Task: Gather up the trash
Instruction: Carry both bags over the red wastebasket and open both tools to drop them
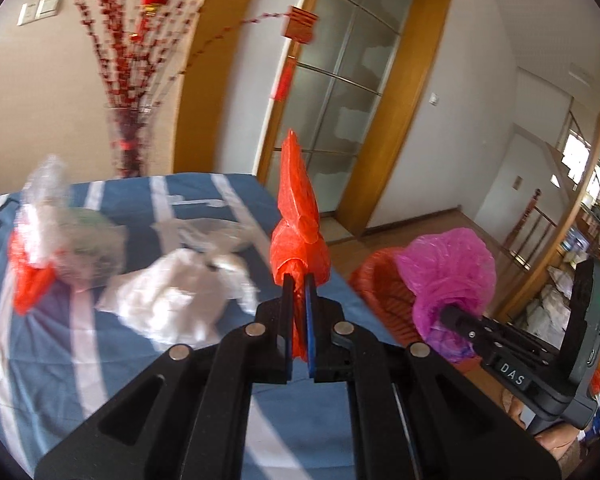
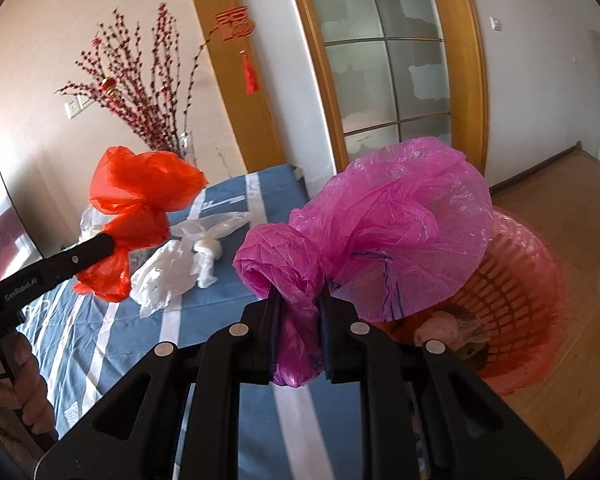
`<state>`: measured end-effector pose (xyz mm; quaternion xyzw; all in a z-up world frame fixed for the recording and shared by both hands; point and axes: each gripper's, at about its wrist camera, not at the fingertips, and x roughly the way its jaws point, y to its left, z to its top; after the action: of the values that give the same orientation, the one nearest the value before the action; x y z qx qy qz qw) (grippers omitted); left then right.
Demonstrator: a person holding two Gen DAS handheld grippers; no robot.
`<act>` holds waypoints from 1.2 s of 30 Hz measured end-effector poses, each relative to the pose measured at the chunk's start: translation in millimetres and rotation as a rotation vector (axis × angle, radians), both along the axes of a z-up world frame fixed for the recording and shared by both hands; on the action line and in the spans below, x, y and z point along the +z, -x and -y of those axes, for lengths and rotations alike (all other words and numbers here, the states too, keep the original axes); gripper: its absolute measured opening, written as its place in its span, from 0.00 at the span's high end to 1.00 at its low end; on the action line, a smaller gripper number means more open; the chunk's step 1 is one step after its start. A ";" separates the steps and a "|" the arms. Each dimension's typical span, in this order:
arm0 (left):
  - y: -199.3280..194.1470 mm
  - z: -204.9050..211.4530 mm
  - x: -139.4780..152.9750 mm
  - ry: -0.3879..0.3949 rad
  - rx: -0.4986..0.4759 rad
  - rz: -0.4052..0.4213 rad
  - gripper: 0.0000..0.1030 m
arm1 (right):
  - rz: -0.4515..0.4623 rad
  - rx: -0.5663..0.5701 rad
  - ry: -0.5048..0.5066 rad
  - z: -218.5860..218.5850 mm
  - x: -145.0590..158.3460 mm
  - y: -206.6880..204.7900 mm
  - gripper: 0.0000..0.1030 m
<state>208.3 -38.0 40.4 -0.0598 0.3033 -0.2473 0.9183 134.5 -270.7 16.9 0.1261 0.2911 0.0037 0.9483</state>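
Observation:
My left gripper (image 1: 299,280) is shut on a red plastic bag (image 1: 298,220) and holds it above the blue striped table; the same bag shows in the right wrist view (image 2: 140,192). My right gripper (image 2: 298,298) is shut on a magenta plastic bag (image 2: 392,220), held over the edge of a red mesh bin (image 2: 516,300); the bag also shows in the left wrist view (image 1: 448,276). A crumpled white bag (image 1: 172,300) and a clear bag with red scrap (image 1: 60,240) lie on the table.
The table has a blue cloth with white stripes (image 1: 60,360). The red bin (image 1: 384,292) stands on the wooden floor to its right and holds some trash (image 2: 448,330). A vase of red branches (image 1: 128,140) stands behind the table. A glass door (image 1: 340,100) is beyond.

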 end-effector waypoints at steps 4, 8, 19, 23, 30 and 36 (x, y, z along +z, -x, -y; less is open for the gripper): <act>-5.4 25.0 -5.9 0.009 -0.047 -0.013 0.94 | 0.002 -0.040 -0.004 18.7 -1.6 4.1 0.84; -7.6 54.1 -12.4 0.016 -0.097 -0.030 0.94 | -0.002 -0.088 -0.014 40.2 -4.9 7.2 0.84; -21.2 116.4 -29.4 0.014 -0.185 -0.073 0.94 | -0.027 -0.182 -0.041 87.7 -15.9 4.9 0.84; -25.2 134.6 -37.1 0.016 -0.218 -0.093 0.94 | -0.035 -0.193 -0.048 95.6 -19.7 0.5 0.84; -31.9 163.7 -48.5 0.007 -0.254 -0.118 0.94 | -0.040 -0.213 -0.061 111.7 -26.0 -7.3 0.83; -40.1 180.0 -61.8 -0.004 -0.262 -0.151 0.91 | -0.034 -0.235 -0.069 125.4 -28.6 -13.3 0.71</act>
<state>248.4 -218.0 -21.4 -0.0363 0.3770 -0.3593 0.8529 147.8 -396.1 -11.7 0.1918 0.2898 -0.0996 0.9324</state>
